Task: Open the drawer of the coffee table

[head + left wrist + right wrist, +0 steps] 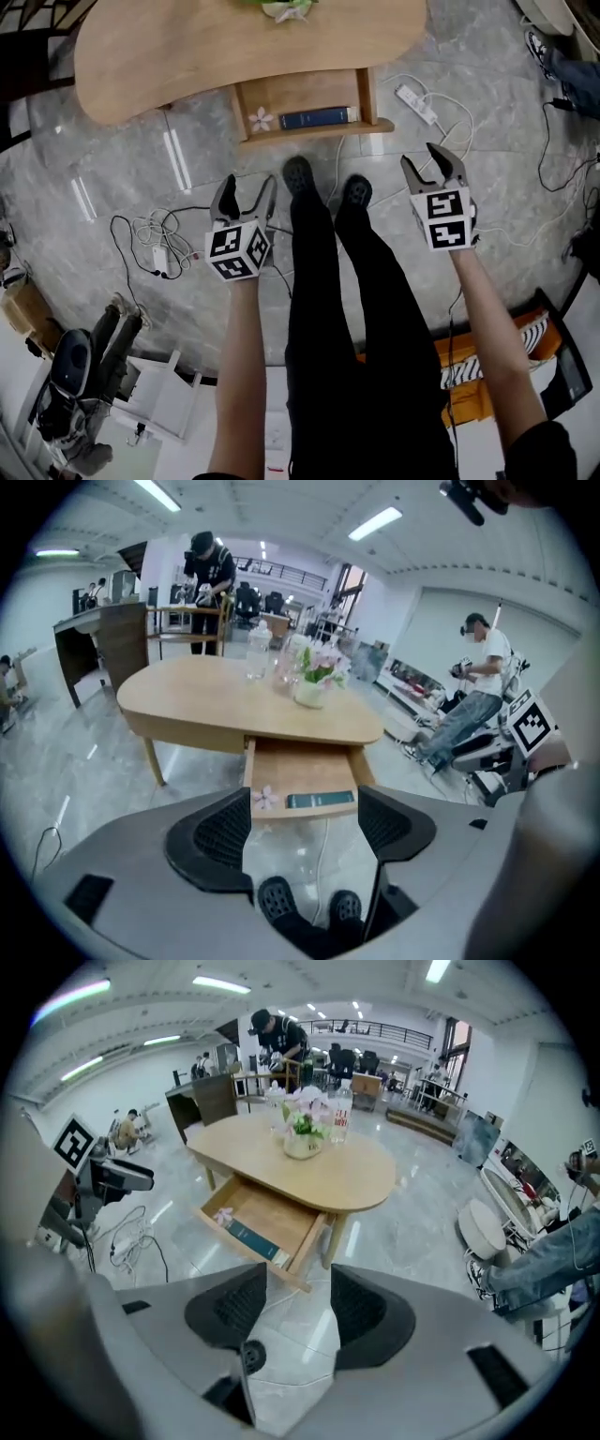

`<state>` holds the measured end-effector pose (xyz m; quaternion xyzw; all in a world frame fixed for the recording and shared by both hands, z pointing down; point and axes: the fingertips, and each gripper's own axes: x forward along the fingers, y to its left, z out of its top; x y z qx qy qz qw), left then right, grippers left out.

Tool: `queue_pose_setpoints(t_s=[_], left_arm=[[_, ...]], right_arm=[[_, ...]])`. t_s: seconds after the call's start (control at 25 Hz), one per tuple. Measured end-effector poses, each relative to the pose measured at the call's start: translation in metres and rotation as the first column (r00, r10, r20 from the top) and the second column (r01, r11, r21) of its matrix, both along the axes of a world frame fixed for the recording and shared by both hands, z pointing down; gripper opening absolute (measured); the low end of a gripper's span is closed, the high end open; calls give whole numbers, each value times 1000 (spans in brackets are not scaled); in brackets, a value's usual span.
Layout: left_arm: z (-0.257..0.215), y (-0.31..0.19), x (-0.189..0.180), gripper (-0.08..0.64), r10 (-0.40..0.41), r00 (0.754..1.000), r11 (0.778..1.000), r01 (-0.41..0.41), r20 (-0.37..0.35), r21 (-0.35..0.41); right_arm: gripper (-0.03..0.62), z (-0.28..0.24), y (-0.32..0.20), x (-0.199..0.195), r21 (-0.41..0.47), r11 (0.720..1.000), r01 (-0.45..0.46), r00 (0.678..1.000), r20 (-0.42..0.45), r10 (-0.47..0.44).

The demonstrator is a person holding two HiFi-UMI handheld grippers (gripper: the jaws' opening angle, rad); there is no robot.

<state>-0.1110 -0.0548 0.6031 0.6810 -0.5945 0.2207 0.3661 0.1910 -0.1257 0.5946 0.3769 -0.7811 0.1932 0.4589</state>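
Observation:
The light wooden coffee table [187, 47] stands ahead of me, and its drawer [309, 134] is pulled out toward my feet. A dark blue book [317, 117] and a small pink flower [261, 119] lie inside the drawer. My left gripper [246, 199] hangs open over the floor, well short of the drawer front, nothing between its jaws. My right gripper [429, 167] is open too, to the right of the drawer and clear of it. The drawer [302, 789] shows beyond the left gripper [302, 832]. In the right gripper view the drawer [262, 1224] lies beyond the right gripper [298, 1309].
White cables and a power strip [417, 103] trail over the marble floor near the drawer. More cable [155, 246] lies at my left. A vase of flowers [304, 1134] and bottles stand on the tabletop. An orange rack [487, 366] sits behind my right side. People work further back in the room.

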Motion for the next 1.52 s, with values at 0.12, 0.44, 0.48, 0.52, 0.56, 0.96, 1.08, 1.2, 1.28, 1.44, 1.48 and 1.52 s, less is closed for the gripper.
queue_pose_setpoints(t_s=[0.12, 0.44, 0.48, 0.52, 0.56, 0.96, 1.08, 1.2, 1.28, 1.44, 1.48, 1.52], left_arm=[[-58, 4, 17, 357, -5, 1000, 996, 4, 2, 90], [-194, 25, 38, 357, 16, 999, 964, -23, 28, 267], [-208, 28, 39, 357, 22, 999, 958, -29, 28, 284], [-220, 30, 40, 357, 28, 999, 953, -34, 26, 300], [-231, 33, 41, 357, 33, 999, 948, -38, 23, 315], [-342, 92, 20, 357, 108, 994, 881, -99, 6, 463], [-374, 120, 10, 357, 147, 989, 860, -132, 9, 494], [-403, 145, 1, 357, 193, 981, 836, -176, 21, 520], [-423, 158, -5, 357, 209, 978, 816, -184, 17, 548], [-463, 173, -13, 357, 251, 968, 759, -213, 26, 616], [-472, 176, -15, 357, 258, 965, 744, -221, 33, 630], [-481, 180, -16, 356, 261, 965, 733, -223, 38, 643]], right_arm=[[198, -48, 2, -10, 55, 998, -13, 997, 81, 8], [204, -155, 13, -27, 147, 982, -122, 955, 288, 75], [205, -167, 16, -29, 156, 979, -132, 948, 308, 78], [205, -178, 20, -32, 165, 976, -140, 942, 325, 80], [206, -189, 23, -35, 174, 974, -147, 937, 340, 81], [206, -319, 90, -67, 315, 917, -246, 889, 450, 84], [206, -364, 121, -78, 362, 888, -282, 876, 474, 85], [206, -404, 153, -88, 407, 856, -320, 864, 496, 88], [206, -428, 173, -93, 432, 835, -340, 859, 505, 89], [206, -473, 205, -104, 489, 786, -379, 848, 523, 84], [206, -484, 212, -107, 501, 773, -390, 844, 529, 82], [206, -494, 219, -109, 512, 761, -397, 841, 534, 79]])
